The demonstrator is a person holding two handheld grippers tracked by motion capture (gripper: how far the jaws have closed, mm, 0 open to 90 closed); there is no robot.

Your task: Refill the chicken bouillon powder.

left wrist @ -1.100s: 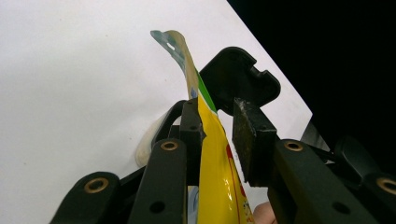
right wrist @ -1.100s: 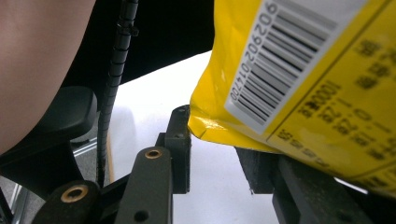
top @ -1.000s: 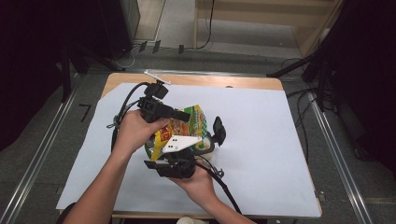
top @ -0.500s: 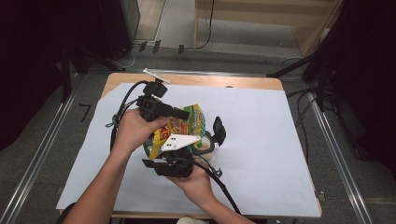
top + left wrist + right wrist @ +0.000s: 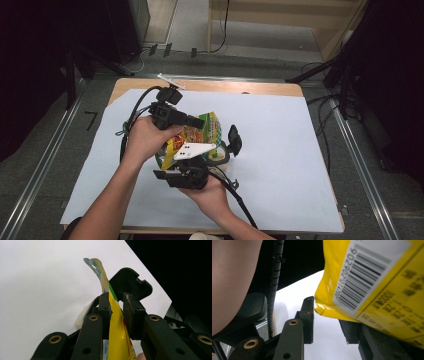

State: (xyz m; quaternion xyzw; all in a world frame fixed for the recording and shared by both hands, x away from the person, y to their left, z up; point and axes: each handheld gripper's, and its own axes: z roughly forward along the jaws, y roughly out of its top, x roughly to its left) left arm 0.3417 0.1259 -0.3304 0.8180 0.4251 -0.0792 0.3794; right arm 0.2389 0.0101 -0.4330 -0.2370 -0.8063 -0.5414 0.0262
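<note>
Now one yellow packet (image 5: 117, 335), left tool (image 5: 116, 307) just closing onto it, right tool (image 5: 329, 322) seemingly slack.

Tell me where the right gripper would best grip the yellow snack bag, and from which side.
Probably the flat bottom corner of the snack bag by the barcode, coming from below. That edge is thin and hangs just over the right gripper, whose jaws stand apart beneath it. The left gripper already pinches the bag edge-on, so a second grip on the opposite end seems steadiest.
</note>
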